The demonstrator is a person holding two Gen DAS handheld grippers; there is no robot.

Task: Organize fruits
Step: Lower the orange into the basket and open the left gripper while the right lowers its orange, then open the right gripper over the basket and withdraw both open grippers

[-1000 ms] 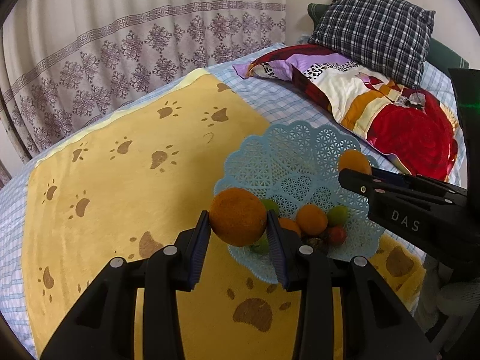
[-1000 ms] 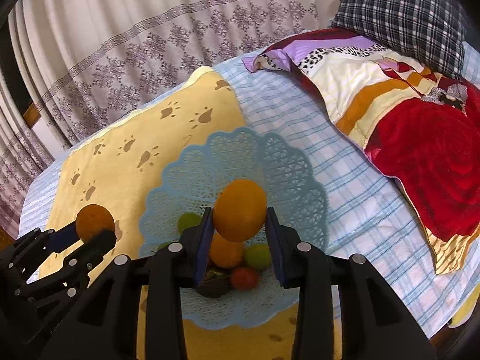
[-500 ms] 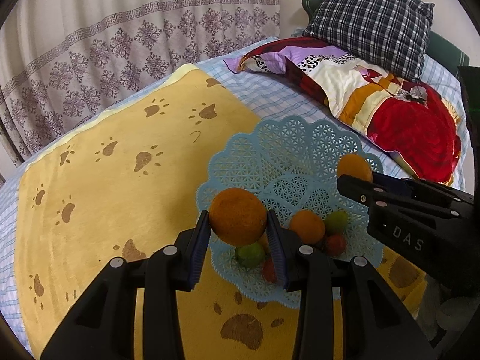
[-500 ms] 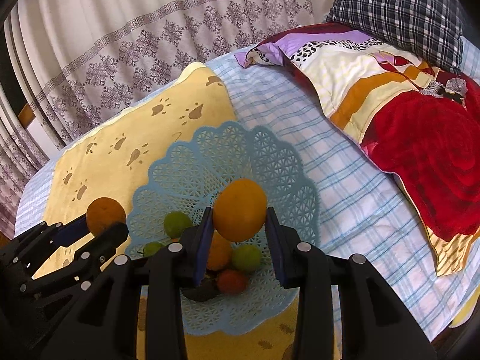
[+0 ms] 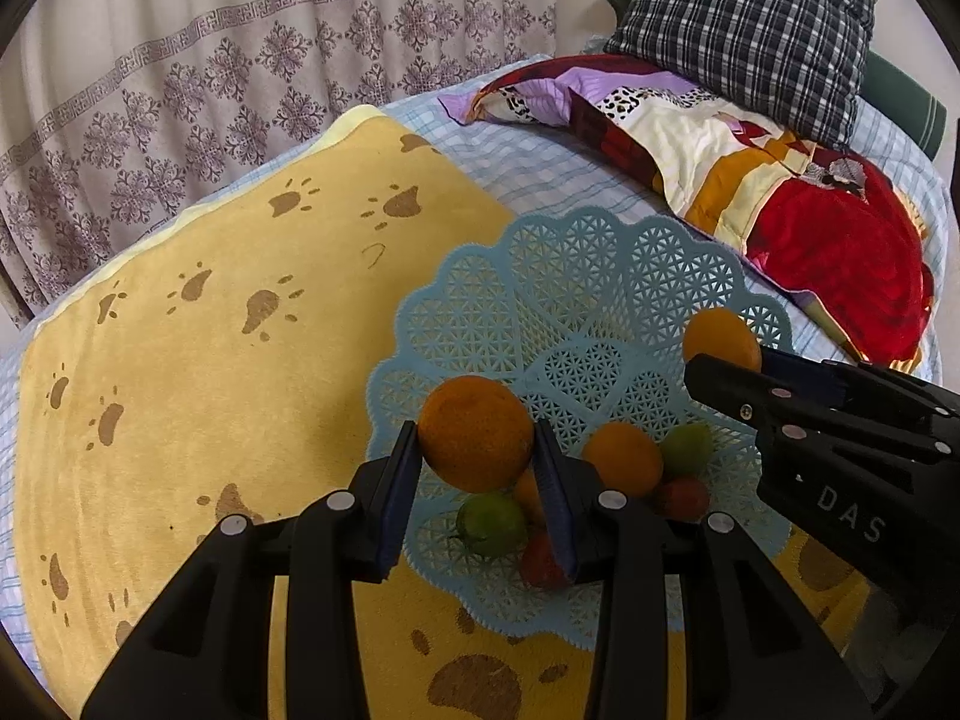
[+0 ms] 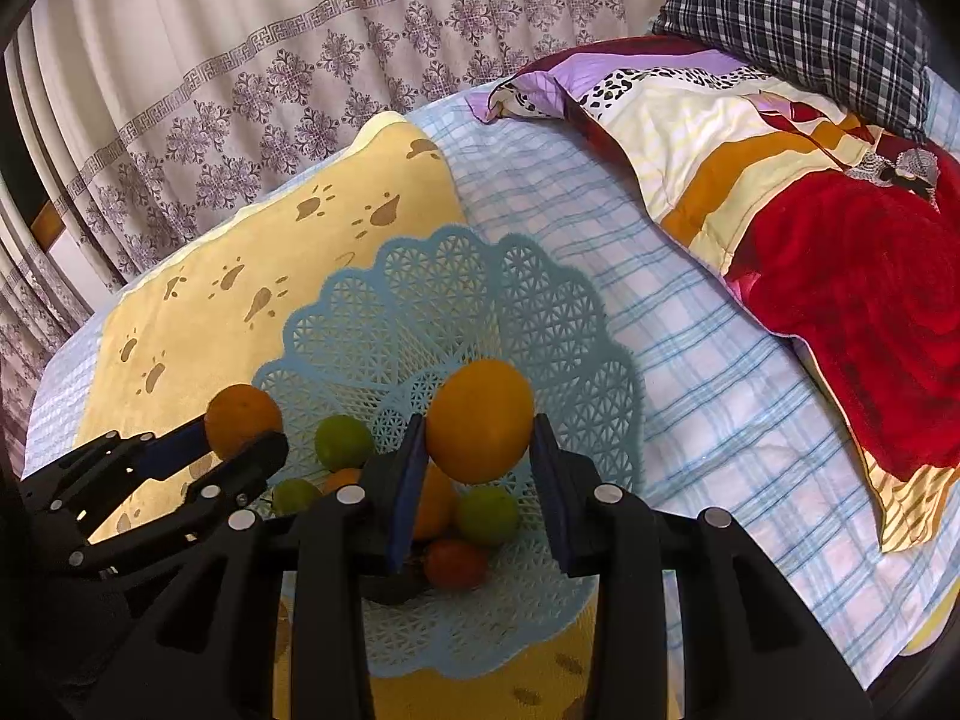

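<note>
The left gripper had its jaws clamped on a rough-skinned dark orange, the blue pads pressing both its sides, the fruit sitting at the jaw tips and clear of everything under it. Left of these jaws lay a yellow paw-print blanket spread over the bed. Just past and below the jaw tips sat a pale blue lattice basket with a scalloped rim. On its floor a green fruit lay directly under the held orange, between the jaws, with a small red fruit beside the right jaw. Right of the jaws another orange rested touching a second green fruit and a red one.

The right gripper was likewise closed on a smoother, yellower orange, held at the tips of its jaws above the basket's inside. Below those jaws lay a green fruit and a red fruit; left of them another green fruit sat against the basket wall.

Right of both jaws stretched a blue checked sheet, then a multicoloured quilt with a red rose pattern, and a dark plaid pillow beyond it. A patterned curtain hung far ahead of the jaws.
</note>
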